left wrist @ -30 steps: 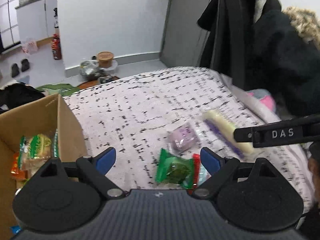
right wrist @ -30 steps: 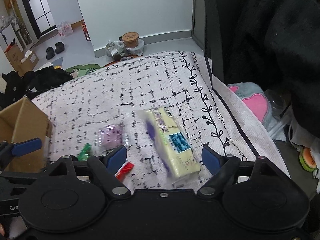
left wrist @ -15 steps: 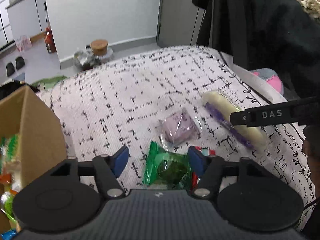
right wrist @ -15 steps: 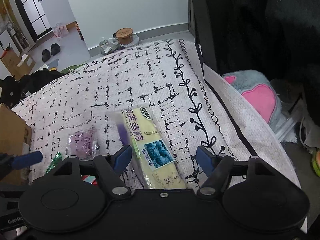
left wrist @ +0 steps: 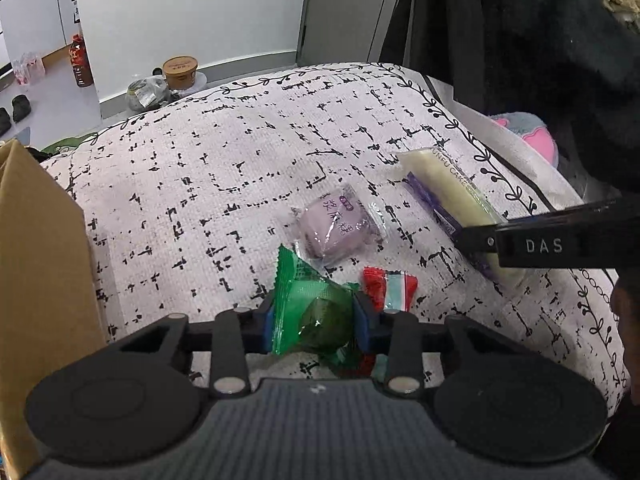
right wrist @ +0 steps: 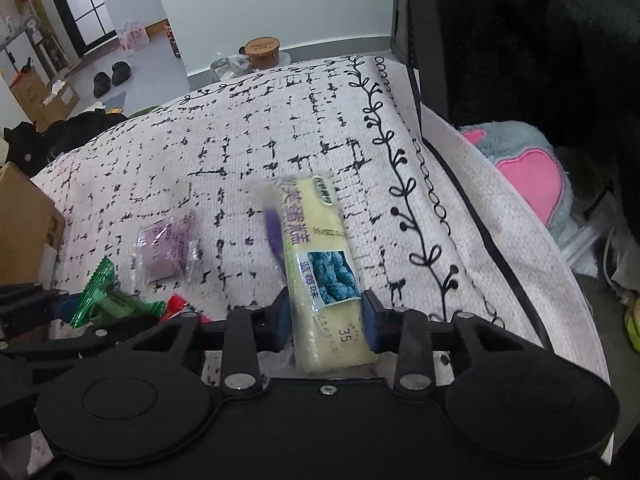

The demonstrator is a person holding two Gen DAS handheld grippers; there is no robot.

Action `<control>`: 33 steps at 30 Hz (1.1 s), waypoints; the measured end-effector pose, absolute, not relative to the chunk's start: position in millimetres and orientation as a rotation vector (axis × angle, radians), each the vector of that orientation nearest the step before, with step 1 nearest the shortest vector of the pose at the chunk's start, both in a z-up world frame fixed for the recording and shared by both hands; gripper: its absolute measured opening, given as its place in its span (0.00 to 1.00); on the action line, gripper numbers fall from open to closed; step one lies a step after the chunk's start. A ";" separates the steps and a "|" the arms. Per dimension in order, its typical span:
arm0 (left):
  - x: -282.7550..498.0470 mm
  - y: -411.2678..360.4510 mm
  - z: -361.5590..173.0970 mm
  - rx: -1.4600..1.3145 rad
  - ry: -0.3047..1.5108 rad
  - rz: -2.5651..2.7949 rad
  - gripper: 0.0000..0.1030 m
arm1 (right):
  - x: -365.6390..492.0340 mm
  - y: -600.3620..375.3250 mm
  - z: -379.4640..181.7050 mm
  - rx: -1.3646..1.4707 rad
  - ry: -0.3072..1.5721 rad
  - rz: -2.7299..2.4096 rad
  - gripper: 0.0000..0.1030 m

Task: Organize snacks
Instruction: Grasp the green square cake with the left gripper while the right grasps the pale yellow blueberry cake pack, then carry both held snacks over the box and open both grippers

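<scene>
Both grippers clamped on snacks, pre-lift.
Left gripper (left wrist: 315, 321) pinches green packet (left wrist: 310, 312); right gripper (right wrist: 325, 316) grips yellow cake bar (right wrist: 320, 264), both on patterned cloth (left wrist: 224, 168). Next prob: lift, carry to cardboard box (left wrist: 36, 248). Purple snack (left wrist: 336, 228) + red packet (left wrist: 390, 286) remain.

Left wrist view: low, close over white black-flecked woven cloth (left wrist: 224, 168), facing forward toward pale far wall, brown cardboard box (left wrist: 36, 248) at left edge. Right wrist view: same height, same heading, set further right. Both share cloth, purple clear-wrapped snack (left wrist: 336, 232), long pale-yellow cake pack (right wrist: 320, 264).
</scene>
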State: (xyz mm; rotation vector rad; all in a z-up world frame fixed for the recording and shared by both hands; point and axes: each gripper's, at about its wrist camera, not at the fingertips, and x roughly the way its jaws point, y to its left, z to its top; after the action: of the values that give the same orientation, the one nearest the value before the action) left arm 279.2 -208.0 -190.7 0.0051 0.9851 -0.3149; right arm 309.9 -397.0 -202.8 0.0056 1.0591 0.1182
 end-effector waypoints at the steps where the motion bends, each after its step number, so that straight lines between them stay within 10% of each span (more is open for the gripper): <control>1: 278.8 -206.9 -189.9 0.002 0.985 -0.314 0.34 | 308.6 -396.6 -201.1 0.013 1.064 0.117 0.32; 33: 210.4 -110.9 -88.4 -0.150 0.699 -0.282 0.33 | 255.4 -273.4 -98.0 -0.017 0.887 0.145 0.29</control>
State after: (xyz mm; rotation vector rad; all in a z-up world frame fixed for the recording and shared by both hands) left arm 210.4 -110.9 -88.4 -0.1504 0.6992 -0.2820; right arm 255.4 -273.4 -98.0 -0.0169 0.8867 0.1450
